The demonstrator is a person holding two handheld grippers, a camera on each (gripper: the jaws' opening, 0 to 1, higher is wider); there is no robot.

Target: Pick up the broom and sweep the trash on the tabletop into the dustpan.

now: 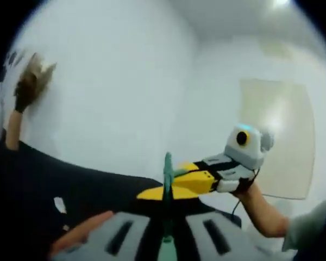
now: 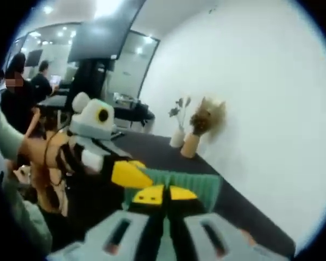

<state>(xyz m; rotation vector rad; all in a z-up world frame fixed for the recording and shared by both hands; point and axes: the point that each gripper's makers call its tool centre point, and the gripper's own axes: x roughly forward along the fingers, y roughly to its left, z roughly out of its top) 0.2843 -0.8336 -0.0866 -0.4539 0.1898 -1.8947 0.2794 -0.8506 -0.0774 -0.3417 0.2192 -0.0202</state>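
Left tongs (image 1: 167,197) rise grey from the bottom of the left gripper view, and we see them pressed on a thin teal edge that stands up between them. Right tongs (image 2: 164,197) rise the same way in the right gripper view, their yellow tips close together with a dark slit between; we cannot tell whether they grip anything.

Behind everything runs a plain white wall (image 2: 271,98), and below it the black tabletop (image 2: 152,155) stretches away. In the left gripper view a pale beige panel (image 1: 277,136) leans on the far wall. Past the tabletop's end in the right gripper view we see an office with ceiling lights and seated people (image 2: 41,81). A tan vase with dried brown flowers (image 2: 198,133) stands by the wall, and a white vase with dark sprigs (image 2: 178,133) is just beside it. A hand (image 2: 43,163) holds the left tongs, which come in from the left of the right gripper view and cover part of the tabletop.

The teal ribbed piece (image 2: 193,185) is lifted above the tabletop, between the two tongs. Its broad face is marked with upright ribs, and the left tongs' yellow tip meets its left edge. The blur keeps us from telling whether it is the broom's head or the dustpan
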